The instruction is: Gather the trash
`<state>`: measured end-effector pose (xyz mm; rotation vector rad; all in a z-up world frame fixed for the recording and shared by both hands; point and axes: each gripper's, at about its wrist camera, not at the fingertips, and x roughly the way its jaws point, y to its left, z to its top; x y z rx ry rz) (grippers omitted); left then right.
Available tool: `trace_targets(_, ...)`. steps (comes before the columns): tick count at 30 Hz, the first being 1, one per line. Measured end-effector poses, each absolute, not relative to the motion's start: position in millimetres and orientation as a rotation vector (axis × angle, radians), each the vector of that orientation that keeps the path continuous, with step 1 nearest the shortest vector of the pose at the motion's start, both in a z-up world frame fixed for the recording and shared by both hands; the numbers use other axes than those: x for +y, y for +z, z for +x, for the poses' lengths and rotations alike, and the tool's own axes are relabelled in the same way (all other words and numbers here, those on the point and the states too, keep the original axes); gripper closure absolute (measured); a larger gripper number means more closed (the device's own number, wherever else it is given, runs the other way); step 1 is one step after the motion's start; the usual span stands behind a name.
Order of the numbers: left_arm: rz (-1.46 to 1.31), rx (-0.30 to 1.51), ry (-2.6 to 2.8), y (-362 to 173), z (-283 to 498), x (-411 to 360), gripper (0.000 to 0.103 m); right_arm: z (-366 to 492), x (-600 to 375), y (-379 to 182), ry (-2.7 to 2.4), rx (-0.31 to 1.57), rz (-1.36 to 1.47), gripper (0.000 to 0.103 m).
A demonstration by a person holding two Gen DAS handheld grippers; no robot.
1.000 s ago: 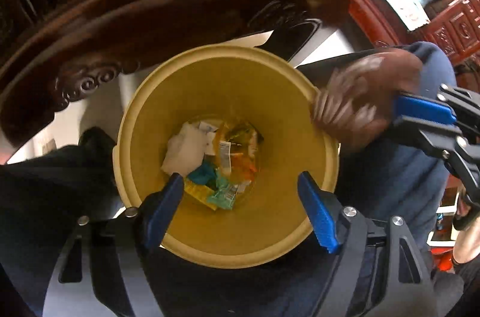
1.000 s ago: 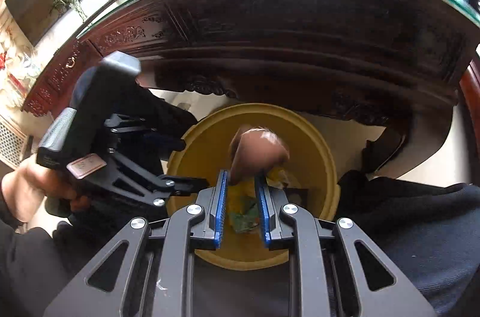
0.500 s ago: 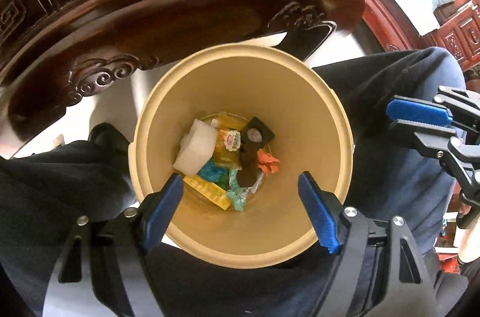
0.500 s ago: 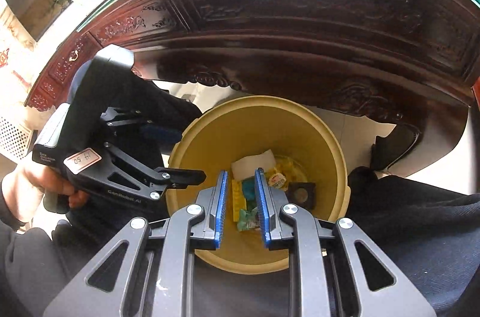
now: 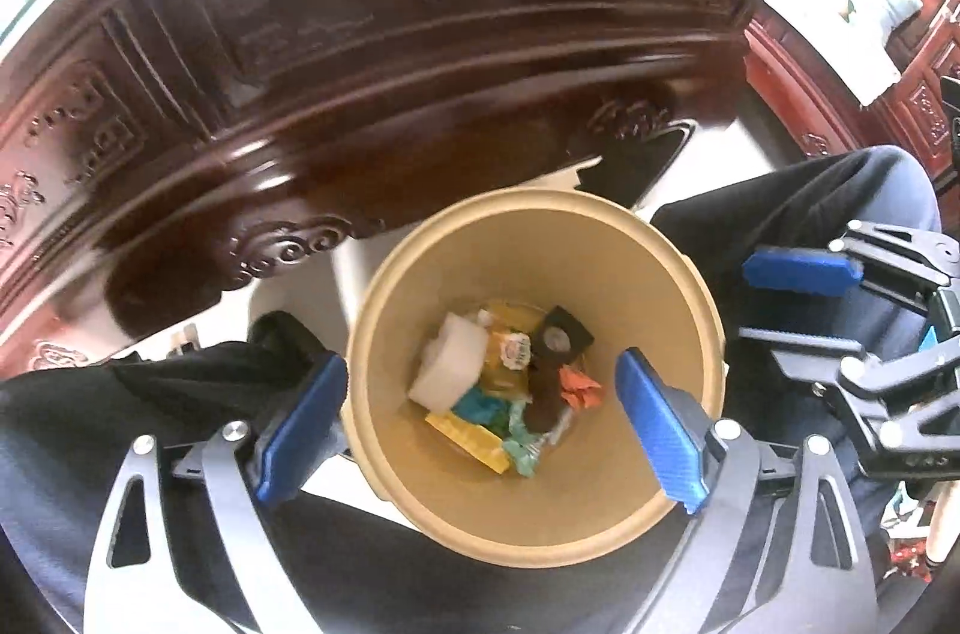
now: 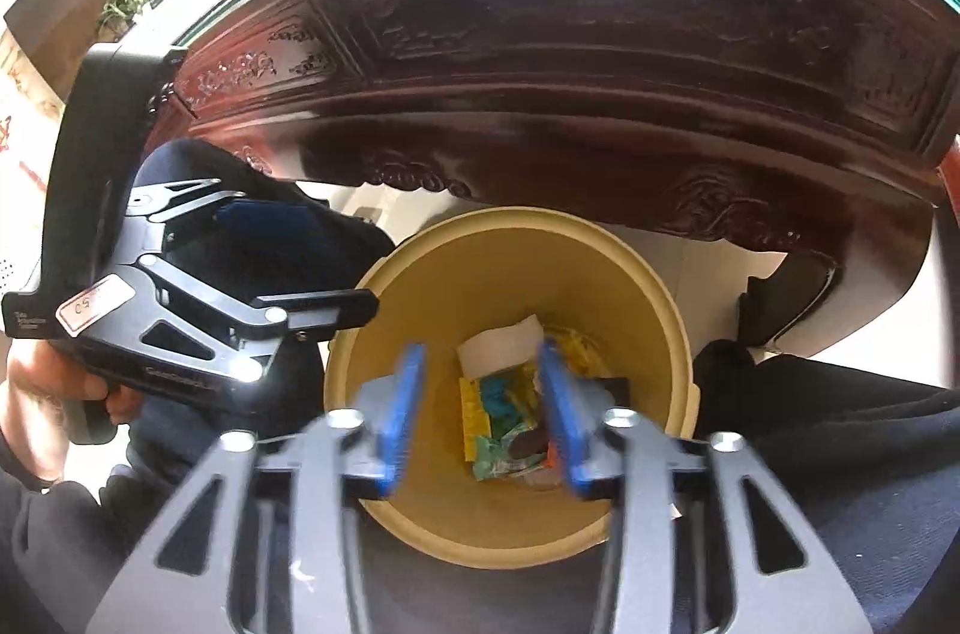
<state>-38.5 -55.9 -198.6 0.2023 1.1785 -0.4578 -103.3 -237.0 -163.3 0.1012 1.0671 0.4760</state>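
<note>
While both tools hang over it, the yellow bin stands on the floor between the person's dark-trousered legs, just in front of a carved dark wooden surface with a glass top. At the bottom of the bin lies the trash: a white wad, a blue wrapper, a yellow packet, an orange scrap, a small black square piece and a dark brown lump, all piled touching one another. The left hand-held gripper is spread wide and grasps nothing, its 2 blue fingers framing the bin's mouth. The right hand-held gripper is also released and empty, with a clear gap between its blue fingers, through which the same heap shows. From the right wrist view, the left tool's black body sits at the bin's left rim, held in a bare hand
</note>
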Motion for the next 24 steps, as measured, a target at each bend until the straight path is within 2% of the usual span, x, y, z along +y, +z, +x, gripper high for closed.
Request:
trace_targets(1, 0.205, 1.173, -0.441, -196.2, -37.9, -55.3, 0.007, -104.0, -238.1, -161.4, 0.471, 1.057, 0.102, 0.043)
trace_targets(3, 0.205, 1.141, -0.392, -189.1, -38.1, -51.7, 0.004, -106.2, -240.5, -156.5, 0.458, 1.028, 0.107, 0.019)
trace_targets(7, 0.184, 1.065, -0.329, -171.5, -39.6, -44.7, 0.004, -111.2, -239.5, -146.3, 0.447, 0.961, 0.097, 0.012)
trace_targets(11, 0.146, 0.997, -0.307, -150.5, -40.7, -41.4, 0.004, -115.4, -235.0, -136.5, 0.409, 0.892, 0.050, 0.008)
trace_targets(24, 0.046, 0.820, -0.204, -90.1, -42.1, -30.3, 0.004, -132.0, -221.9, -105.8, 0.307, 0.704, -0.059, 0.008)
